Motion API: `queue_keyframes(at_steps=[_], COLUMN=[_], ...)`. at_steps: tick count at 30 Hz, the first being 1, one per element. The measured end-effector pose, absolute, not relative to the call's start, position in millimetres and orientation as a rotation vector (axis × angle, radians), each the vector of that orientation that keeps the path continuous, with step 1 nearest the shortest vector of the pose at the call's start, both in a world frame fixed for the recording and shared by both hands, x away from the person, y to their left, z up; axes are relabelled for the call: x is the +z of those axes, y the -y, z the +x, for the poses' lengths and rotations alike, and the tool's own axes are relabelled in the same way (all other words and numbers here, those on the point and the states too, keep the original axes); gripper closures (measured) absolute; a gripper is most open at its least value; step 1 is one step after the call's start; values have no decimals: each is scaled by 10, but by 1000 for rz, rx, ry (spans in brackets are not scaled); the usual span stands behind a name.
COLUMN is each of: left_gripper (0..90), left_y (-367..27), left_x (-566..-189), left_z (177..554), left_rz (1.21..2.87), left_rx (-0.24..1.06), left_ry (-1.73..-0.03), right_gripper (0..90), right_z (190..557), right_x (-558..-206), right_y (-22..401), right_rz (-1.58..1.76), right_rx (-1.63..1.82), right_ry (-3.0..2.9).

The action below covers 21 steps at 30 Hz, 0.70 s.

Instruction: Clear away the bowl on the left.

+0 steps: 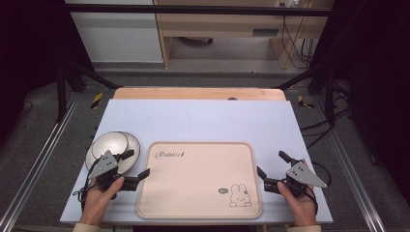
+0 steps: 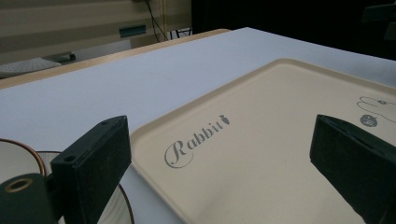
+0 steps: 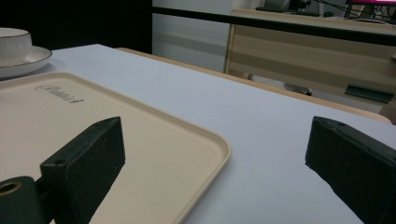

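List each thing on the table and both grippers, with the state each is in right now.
Tray: flat on the table, empty, rabbit print facing up.
Plate: left of the tray, upright, carrying a bowl.
Bowl: upright on the plate; contents cannot be told.
Left gripper: jaws open, holding nothing, at the tray's left edge.
Right gripper: jaws open, holding nothing, at the tray's right edge.

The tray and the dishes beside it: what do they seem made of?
Tray: probably plastic or melamine, matte beige, with a moulded rim and printed rabbit. Dishes, a bowl on a plate: likely glazed ceramic, glossy white with a thin dark rim line.
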<state>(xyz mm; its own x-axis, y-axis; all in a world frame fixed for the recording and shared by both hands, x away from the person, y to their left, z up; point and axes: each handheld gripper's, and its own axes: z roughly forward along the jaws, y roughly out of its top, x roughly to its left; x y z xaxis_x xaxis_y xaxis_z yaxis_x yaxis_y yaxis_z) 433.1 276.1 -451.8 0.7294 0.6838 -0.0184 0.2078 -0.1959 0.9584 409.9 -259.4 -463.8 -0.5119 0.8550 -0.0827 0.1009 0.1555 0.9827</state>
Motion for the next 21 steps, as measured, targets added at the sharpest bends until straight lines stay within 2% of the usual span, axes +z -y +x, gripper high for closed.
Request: queue_keyframes(at_steps=[21], left_gripper=[50], left_y=[-2752], left_x=[-4363], left_z=[4352], left_rz=[1765], left_rx=[556], left_ry=[-715], right_gripper=[33], right_z=[4084], right_x=[-4593], right_y=[2518], right_rz=[891], right_rx=[1429], right_ry=[-1773])
